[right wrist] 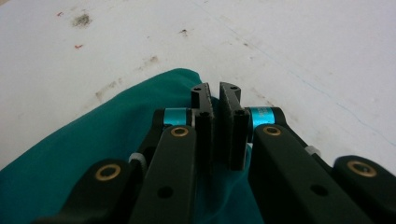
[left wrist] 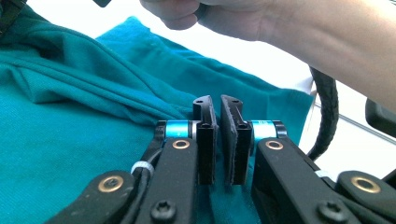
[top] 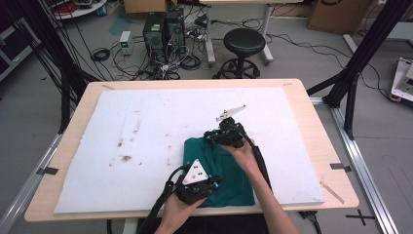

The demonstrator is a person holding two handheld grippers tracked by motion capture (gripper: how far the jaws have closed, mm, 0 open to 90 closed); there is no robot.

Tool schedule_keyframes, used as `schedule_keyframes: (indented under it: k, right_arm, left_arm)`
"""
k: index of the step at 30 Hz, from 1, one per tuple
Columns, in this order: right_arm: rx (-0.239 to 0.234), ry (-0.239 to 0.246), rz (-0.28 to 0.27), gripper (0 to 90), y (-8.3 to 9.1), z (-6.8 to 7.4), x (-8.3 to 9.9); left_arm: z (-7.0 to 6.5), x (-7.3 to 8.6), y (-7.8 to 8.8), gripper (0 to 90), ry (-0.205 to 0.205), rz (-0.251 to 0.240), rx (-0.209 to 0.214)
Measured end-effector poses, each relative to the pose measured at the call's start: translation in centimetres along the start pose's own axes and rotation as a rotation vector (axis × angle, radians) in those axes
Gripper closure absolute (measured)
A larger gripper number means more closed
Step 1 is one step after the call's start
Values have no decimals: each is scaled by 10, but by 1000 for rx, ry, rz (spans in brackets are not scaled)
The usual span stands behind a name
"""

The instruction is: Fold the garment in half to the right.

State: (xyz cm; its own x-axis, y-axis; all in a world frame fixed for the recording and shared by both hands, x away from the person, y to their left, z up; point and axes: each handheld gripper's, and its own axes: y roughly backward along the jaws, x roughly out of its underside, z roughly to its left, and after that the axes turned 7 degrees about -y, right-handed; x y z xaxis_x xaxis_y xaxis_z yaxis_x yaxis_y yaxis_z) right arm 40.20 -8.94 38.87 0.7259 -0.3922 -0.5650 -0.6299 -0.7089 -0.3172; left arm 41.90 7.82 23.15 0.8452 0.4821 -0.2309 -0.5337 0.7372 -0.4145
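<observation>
Teal cloth (top: 221,170), soft and folded over on itself, lies low and right of centre in the high view, on the white sheet (top: 146,126) that covers the wooden table (top: 83,105). My guess is it sits there so both hands can reach it without stretching.

The left gripper (top: 197,187) rests at the cloth's lower left edge, near the bottom of the frame. In the left gripper view its fingers (left wrist: 205,135) stand almost together, only a thin slit between the pads, and I see nothing caught in that slit; the cloth spreads out beneath and beyond them in ridged folds.

The right gripper (top: 229,134) is over the cloth's upper edge, just right of centre. In the right gripper view its fingers (right wrist: 231,130) are likewise nearly closed, with no fabric clearly pinched; the cloth's rounded corner (right wrist: 180,77) pokes out just past the tips onto the stained white sheet.

With one gripper at each end of the bundle, the work looks like folding or smoothing: closed fingers would serve to press or push the fabric, not to lift it.
</observation>
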Motion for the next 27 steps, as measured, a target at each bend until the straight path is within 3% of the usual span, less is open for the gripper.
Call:
schedule_keyframes:
  k: [12, 20, 27]
  right_arm:
    - [2, -44, -33, 858, 23, -20, 20]
    - [9, -63, -47, 858, 30, -30, 29]
    - [22, -80, -59, 853, 32, -34, 36]
  left_arm:
    - [-14, -13, -24, 846, -19, 14, 13]
    - [-20, -19, -37, 846, -30, 33, 1]
    - [-21, -21, -47, 846, -16, 34, 17]
